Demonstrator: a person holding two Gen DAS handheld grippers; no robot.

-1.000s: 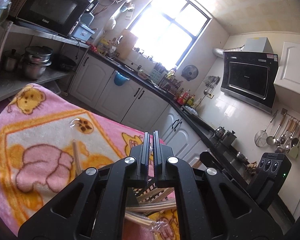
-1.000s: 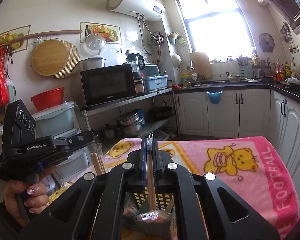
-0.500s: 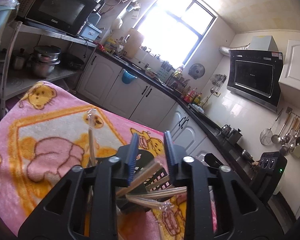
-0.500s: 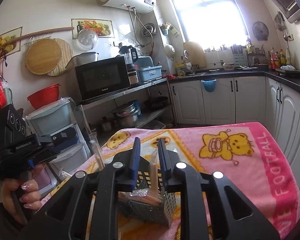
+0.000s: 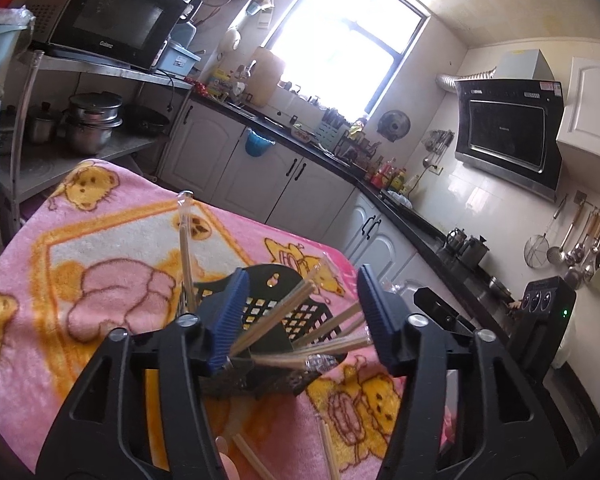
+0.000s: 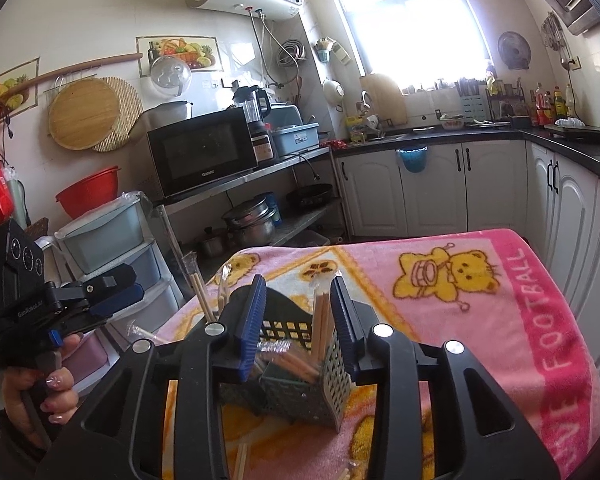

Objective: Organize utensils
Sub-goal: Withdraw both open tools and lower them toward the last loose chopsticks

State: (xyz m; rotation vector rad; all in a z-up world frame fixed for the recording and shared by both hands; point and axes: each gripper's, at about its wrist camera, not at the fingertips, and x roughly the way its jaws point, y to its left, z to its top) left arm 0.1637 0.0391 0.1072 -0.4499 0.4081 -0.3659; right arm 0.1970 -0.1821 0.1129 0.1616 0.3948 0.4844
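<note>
A black perforated utensil basket (image 5: pixel 262 278) stands on the pink bear blanket (image 5: pixel 100 240). Several wooden chopsticks in clear sleeves (image 5: pixel 276 320) lean out of it in different directions. My left gripper (image 5: pixel 302 276) hovers over the basket and its jaws are opening; chopsticks fan out between them, but the pads press on nothing. In the right wrist view the basket (image 6: pixel 300 392) sits below my right gripper (image 6: pixel 298 282). Its jaws are opening too, and an upright chopstick bundle (image 6: pixel 322 320) stands free between them.
Loose chopsticks (image 5: pixel 252 456) lie on the blanket in front of the basket. A hand (image 6: pixel 48 392) holds the left gripper at the table's left edge. Beyond the table are a steel shelf with pots (image 6: pixel 252 224), plastic drawers (image 6: pixel 112 248) and white cabinets (image 6: pixel 432 188).
Both grippers were shut on sleeved chopsticks a second ago and now stand open. The chopsticks have dropped into the basket, which shows lower and fuller between the jaws.
</note>
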